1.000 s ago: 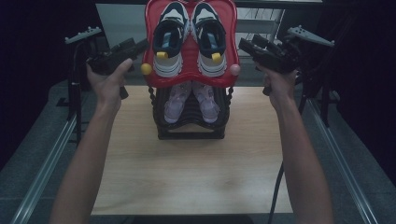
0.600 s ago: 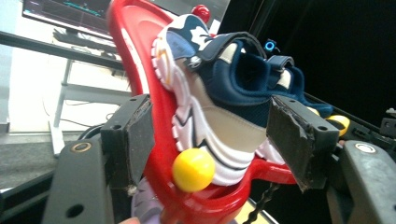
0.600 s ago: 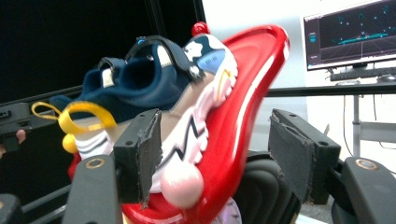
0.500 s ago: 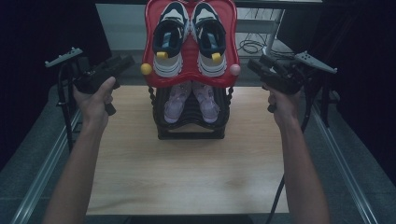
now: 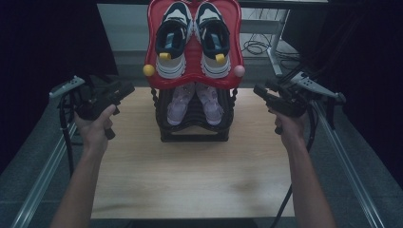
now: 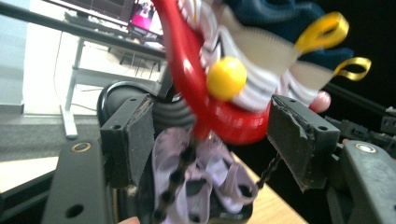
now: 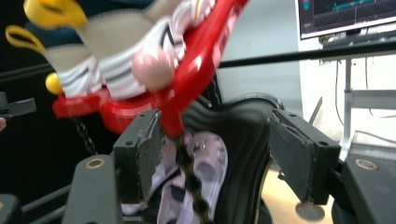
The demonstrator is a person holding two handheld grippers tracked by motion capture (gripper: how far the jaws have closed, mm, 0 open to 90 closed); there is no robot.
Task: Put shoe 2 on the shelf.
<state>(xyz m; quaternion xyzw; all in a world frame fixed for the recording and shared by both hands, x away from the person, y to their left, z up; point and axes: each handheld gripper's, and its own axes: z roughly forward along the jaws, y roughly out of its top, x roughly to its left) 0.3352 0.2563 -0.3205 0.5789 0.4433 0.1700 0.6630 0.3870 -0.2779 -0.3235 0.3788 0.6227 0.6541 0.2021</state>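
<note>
At the left edge of the light wooden table [image 5: 190,175], the left gripper [image 5: 124,90] hangs in the air with jaws spread and empty, aimed at the two-tier shoe rack at the far middle. Its upper tier is a glossy red plastic tray [image 5: 195,81] carrying a pair of navy, white and grey trainers with yellow heel loops [image 5: 192,40]; a yellow ball knob [image 5: 148,70] marks its left corner, a pink ball knob [image 5: 239,71] its right. Judged rigid but slick and top-heavy with the shoes aboard, so the near rim at both corners, beside the knobs, looks the soundest hold. Thin black bead chains [image 7: 189,172] hang below the corners and could snag a jaw. Beneath, pale lilac strapped sandals [image 5: 194,103] sit in the ribbed black plastic base [image 5: 194,128]. Right gripper [image 5: 256,90] likewise spread, empty, well apart from the tray
</note>
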